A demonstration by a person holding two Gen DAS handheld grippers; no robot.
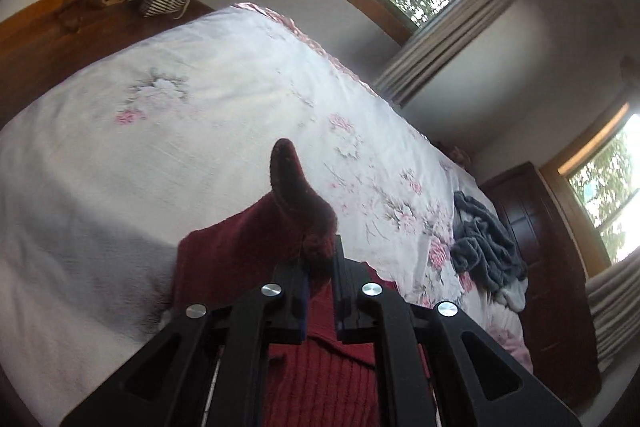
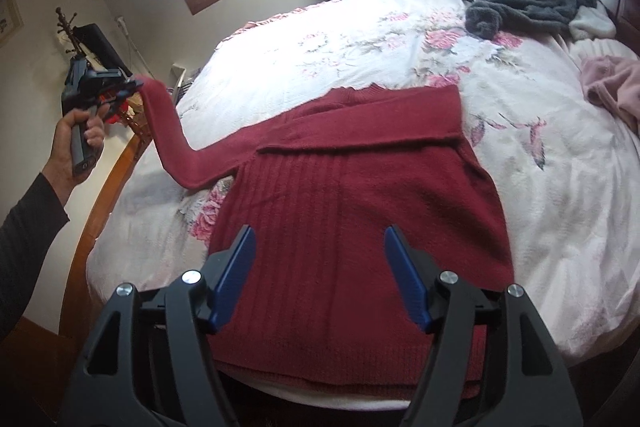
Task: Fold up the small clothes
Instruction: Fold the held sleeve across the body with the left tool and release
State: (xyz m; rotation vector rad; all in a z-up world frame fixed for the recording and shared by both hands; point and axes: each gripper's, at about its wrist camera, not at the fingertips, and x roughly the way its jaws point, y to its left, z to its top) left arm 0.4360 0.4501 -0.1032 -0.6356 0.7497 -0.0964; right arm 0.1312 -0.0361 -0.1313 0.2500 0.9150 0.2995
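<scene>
A dark red ribbed knit sweater (image 2: 352,223) lies flat on a bed covered with a white quilt printed with pink flowers (image 2: 360,39), its hem toward the near edge of the bed. One sleeve is folded across the chest, just below the collar. The other sleeve (image 2: 168,123) is lifted off the quilt and stretches up and out past the left side of the bed.

The left hand-held gripper (image 2: 134,85), held by the person's hand (image 2: 82,139) in a dark long sleeve, is clamped on the cuff end of that raised sleeve. In the left wrist view the left hand-held gripper (image 1: 320,267) has its black fingers drawn close together with the fuzzy red cuff (image 1: 296,203) pinched between them and poking forward past the tips; the sweater body shows below.

The right hand-held gripper (image 2: 320,263) hangs above the lower half of the sweater's body, its blue-padded fingers (image 2: 236,279) spread wide apart and holding nothing. Whether it touches the knit cannot be told.

Toward the headboard, well apart from the sweater, a crumpled dark grey fleece garment (image 2: 524,5) and a pale pink garment (image 2: 612,87) lie on the quilt.
</scene>
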